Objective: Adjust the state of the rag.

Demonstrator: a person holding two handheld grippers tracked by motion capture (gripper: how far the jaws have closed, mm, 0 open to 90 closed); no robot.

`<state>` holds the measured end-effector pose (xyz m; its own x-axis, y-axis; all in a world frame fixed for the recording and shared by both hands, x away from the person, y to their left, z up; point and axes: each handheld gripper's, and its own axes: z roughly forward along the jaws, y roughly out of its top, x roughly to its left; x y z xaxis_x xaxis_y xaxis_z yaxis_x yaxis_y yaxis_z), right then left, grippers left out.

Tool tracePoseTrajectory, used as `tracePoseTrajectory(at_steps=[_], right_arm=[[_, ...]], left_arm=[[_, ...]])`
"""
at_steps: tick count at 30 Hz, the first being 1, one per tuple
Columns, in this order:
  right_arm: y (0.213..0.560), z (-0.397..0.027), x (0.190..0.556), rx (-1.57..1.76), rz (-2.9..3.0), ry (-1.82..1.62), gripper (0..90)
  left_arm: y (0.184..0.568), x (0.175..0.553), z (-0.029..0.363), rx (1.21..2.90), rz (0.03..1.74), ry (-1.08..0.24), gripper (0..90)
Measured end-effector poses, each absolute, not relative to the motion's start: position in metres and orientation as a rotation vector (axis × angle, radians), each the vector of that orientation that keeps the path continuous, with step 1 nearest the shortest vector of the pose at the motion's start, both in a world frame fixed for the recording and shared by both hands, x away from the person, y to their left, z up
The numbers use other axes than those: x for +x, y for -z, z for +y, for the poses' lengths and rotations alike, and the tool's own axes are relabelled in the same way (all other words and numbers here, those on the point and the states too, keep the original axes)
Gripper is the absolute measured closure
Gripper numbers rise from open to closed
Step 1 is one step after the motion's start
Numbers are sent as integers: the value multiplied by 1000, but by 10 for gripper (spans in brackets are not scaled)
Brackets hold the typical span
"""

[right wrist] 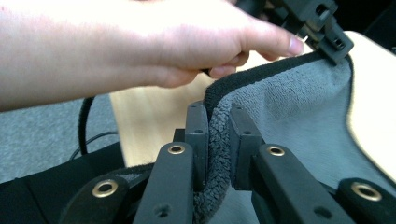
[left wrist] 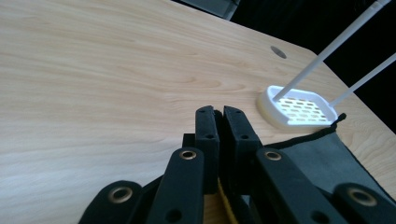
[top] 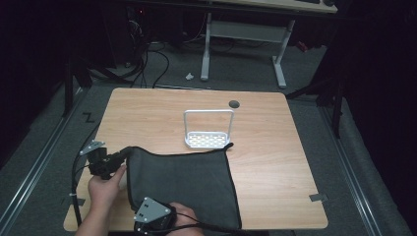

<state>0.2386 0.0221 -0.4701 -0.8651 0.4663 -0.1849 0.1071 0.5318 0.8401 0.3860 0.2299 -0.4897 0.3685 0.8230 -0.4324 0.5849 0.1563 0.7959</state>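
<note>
A dark grey cloth (top: pixel 187 182) lies spread on the near half of the wooden table (top: pixel 147 113). My left gripper (top: pixel 127 152) is shut on its far left corner; in the right gripper view that corner is clamped in those jaws beyond the person's hand (right wrist: pixel 187 42). In the left gripper view my left gripper (left wrist: pixel 222 112) has its pads pressed together, with the cloth (left wrist: pixel 327 158) trailing to the right. My right gripper (top: pixel 143 209) is at the near left corner. There the right gripper (right wrist: pixel 217 114) is shut on a raised fold of the cloth's (right wrist: pixel 299 121) black-bound edge.
A small white rack (top: pixel 209 140) with a perforated base and a tall wire frame stands just beyond the cloth; it also appears in the left gripper view as the rack (left wrist: pixel 299 107). A round hole (top: pixel 234 103) sits near the table's far edge. Desk legs (top: pixel 206 44) and cables are behind.
</note>
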Motion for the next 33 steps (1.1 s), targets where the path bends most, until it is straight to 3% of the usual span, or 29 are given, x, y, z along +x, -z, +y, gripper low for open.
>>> tracePoseTrajectory(at_steps=[21, 33], right_arm=[[480, -115, 232, 724, 2241, -1203, 803], [491, -170, 226, 857, 2248, -1131, 794]], left_arm=[[473, 408, 100, 1637, 1213, -230, 844], [479, 411, 45, 1726, 1185, -204, 837]])
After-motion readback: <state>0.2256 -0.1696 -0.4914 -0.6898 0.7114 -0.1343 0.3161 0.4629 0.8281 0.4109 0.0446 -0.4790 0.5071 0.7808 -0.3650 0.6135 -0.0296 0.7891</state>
